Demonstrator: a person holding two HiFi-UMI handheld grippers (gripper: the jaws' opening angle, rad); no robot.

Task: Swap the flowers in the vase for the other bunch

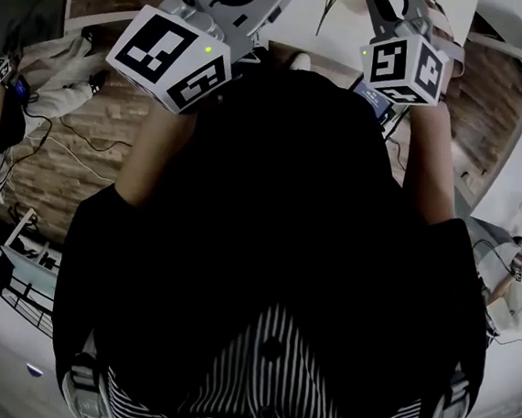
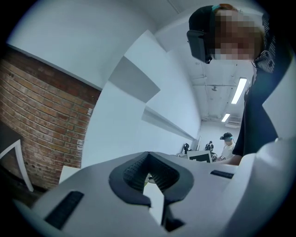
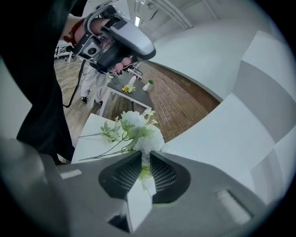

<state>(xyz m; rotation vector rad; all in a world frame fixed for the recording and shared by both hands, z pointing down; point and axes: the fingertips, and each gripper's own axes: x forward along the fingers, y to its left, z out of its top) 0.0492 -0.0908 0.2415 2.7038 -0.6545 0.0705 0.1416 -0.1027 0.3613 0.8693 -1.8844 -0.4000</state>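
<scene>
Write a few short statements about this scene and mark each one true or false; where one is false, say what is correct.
1. The left tongs are shut with nothing between them. True.
2. The right tongs grip yellow flowers. False: they are shut on the white flowers.
3. A brick wall shows in the left gripper view. True.
4. The table below the white flowers is black. False: the table is white.
</scene>
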